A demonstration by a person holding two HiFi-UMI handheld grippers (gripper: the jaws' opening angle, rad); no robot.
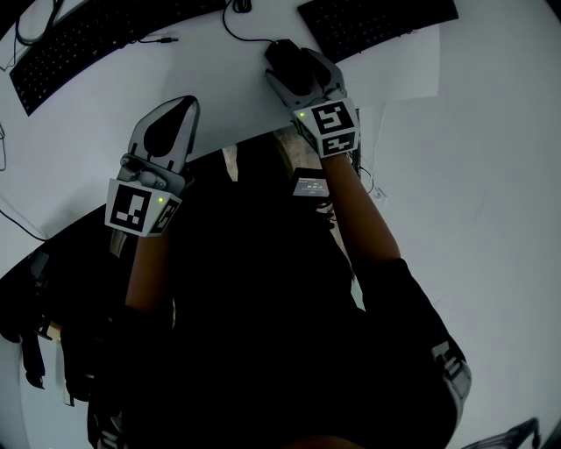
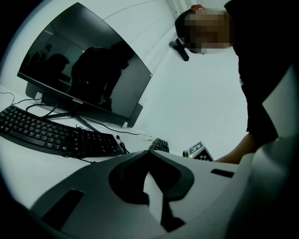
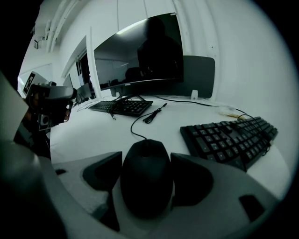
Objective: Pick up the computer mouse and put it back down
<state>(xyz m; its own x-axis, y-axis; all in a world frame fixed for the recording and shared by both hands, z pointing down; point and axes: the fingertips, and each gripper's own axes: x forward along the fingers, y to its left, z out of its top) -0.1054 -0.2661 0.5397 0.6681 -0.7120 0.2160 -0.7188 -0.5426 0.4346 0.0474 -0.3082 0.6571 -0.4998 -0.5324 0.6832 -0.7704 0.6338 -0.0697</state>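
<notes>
The black computer mouse lies between the jaws of my right gripper, which press against both of its sides. Its cable runs away across the white desk. In the head view the mouse sits near the desk's front edge, with the right gripper shut around it. I cannot tell whether it rests on the desk or is lifted. My left gripper hovers at the desk edge further left, shut with nothing in it, its tips meeting.
A black keyboard lies just right of the mouse and another keyboard lies at the far left. A dark curved monitor stands behind. A small device with a screen sits below the desk edge.
</notes>
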